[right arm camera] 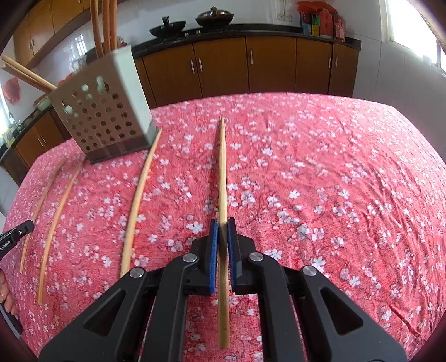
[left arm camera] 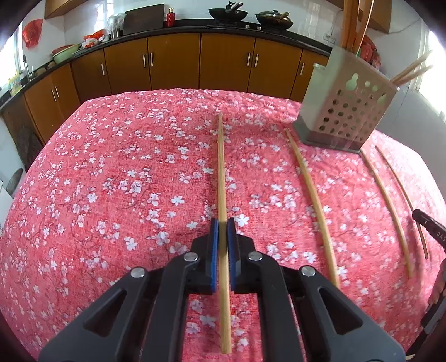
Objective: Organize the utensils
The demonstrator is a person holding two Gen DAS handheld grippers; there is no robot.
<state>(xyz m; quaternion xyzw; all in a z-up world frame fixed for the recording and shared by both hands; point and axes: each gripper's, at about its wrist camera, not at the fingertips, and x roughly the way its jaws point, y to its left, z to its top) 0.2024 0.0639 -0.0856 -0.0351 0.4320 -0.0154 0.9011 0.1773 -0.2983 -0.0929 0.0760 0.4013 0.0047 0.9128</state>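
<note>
My left gripper (left arm camera: 222, 222) is shut on a bamboo chopstick (left arm camera: 221, 167) that runs forward between its blue pads over the red flowered tablecloth (left arm camera: 111, 195). In the same way, my right gripper (right arm camera: 222, 222) is shut on another chopstick (right arm camera: 222, 167). Between the two grippers, two loose chopsticks (left arm camera: 312, 203) (left arm camera: 388, 208) lie on the cloth; the right wrist view shows these chopsticks (right arm camera: 138, 206) (right arm camera: 57, 222) too. A perforated grey utensil holder (left arm camera: 345, 105) (right arm camera: 106, 111) stands at the far side with wooden sticks poking out of its top.
Brown kitchen cabinets (left arm camera: 172, 61) and a dark counter with woks (left arm camera: 227, 12) lie beyond the table's far edge. A black finger of the other gripper shows at each view's side (left arm camera: 426, 225) (right arm camera: 16, 234). A person's hand (left arm camera: 437, 284) is at the right edge.
</note>
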